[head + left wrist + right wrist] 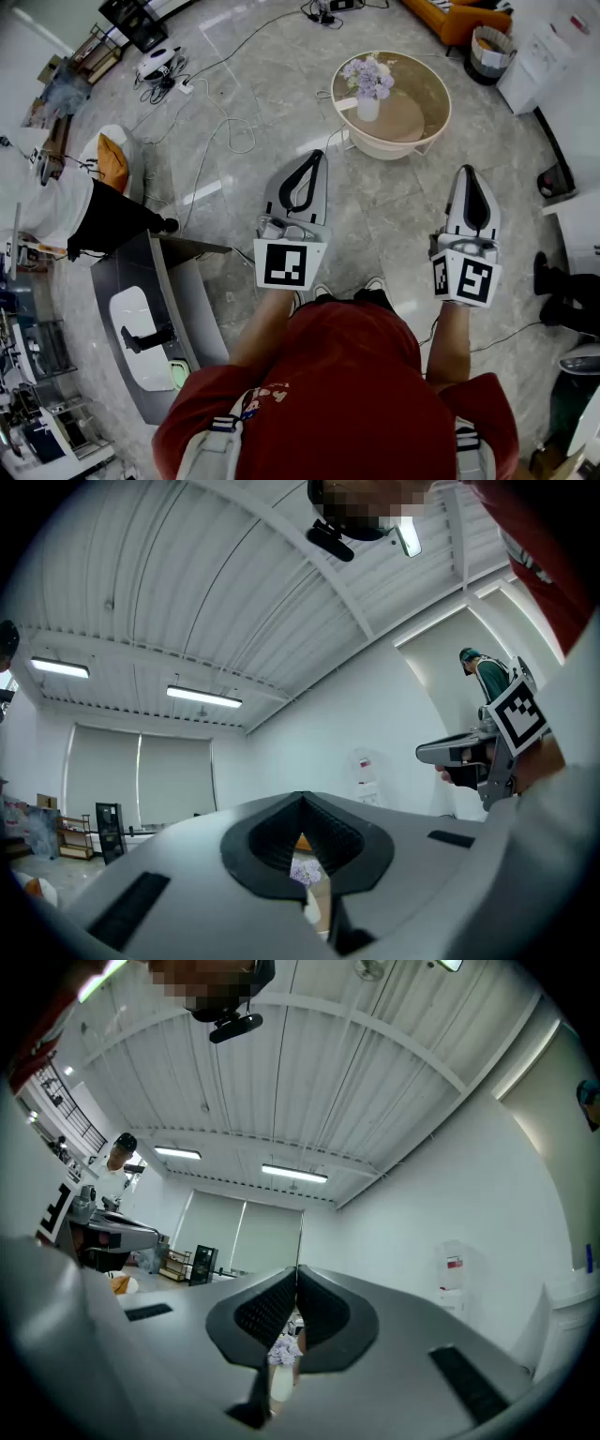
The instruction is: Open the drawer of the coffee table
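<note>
The round cream coffee table (pixel 427 131) stands on the marble floor ahead of me, with a white vase of purple flowers (pixel 367 89) on its wooden top. I cannot make out a drawer on it from here. My left gripper (pixel 314 155) is held level, well short of the table, its tips touching and nothing between them. My right gripper (pixel 466 171) is beside it at the right, also shut and empty. In the left gripper view the tips (pixel 302 797) meet and the flowers (pixel 305 867) show through the gap below. The right gripper view shows the same closed tips (pixel 298 1269).
Cables (pixel 220 112) trail across the floor at the left. A grey desk (pixel 178 309) stands close at my left, and a person in a white top (pixel 56 202) sits beyond it. An orange sofa (pixel 459 19), a bin (pixel 492 52) and someone's shoes (pixel 553 281) lie at the right.
</note>
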Motion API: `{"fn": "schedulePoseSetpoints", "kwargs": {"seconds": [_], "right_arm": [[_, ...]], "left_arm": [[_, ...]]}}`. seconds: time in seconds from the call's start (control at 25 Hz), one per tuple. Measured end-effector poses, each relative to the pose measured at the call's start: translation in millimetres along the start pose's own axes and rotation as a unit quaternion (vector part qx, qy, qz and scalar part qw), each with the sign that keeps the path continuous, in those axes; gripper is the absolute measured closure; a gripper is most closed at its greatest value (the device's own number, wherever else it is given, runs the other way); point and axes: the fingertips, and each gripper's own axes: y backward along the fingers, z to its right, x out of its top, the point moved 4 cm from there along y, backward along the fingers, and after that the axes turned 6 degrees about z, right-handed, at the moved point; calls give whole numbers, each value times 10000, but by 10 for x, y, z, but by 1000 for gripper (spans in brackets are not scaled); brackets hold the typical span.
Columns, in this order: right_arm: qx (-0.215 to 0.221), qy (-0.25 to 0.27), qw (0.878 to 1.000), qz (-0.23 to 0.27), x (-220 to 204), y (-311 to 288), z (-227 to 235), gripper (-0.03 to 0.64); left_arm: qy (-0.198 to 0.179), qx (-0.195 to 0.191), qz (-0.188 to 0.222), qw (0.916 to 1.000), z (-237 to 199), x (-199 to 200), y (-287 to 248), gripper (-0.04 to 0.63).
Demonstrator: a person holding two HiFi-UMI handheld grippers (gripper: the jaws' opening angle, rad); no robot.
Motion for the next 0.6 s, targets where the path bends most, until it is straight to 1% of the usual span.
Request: {"fn": "schedulePoseSetpoints", "kwargs": {"seconds": [0.24, 0.4, 0.6], "right_arm": [[-53, -53, 10000, -51, -61, 42, 170, 595], [-93, -135, 9999, -55, -118, 65, 315, 595], [53, -277, 9996, -19, -207, 76, 464, 594]], "left_arm": [[80, -72, -82, 9999, 165, -27, -95, 583], [51, -154, -122, 9998, 318, -32, -204, 583], [115, -223, -175, 9995, 518, -65, -369, 583]]}}
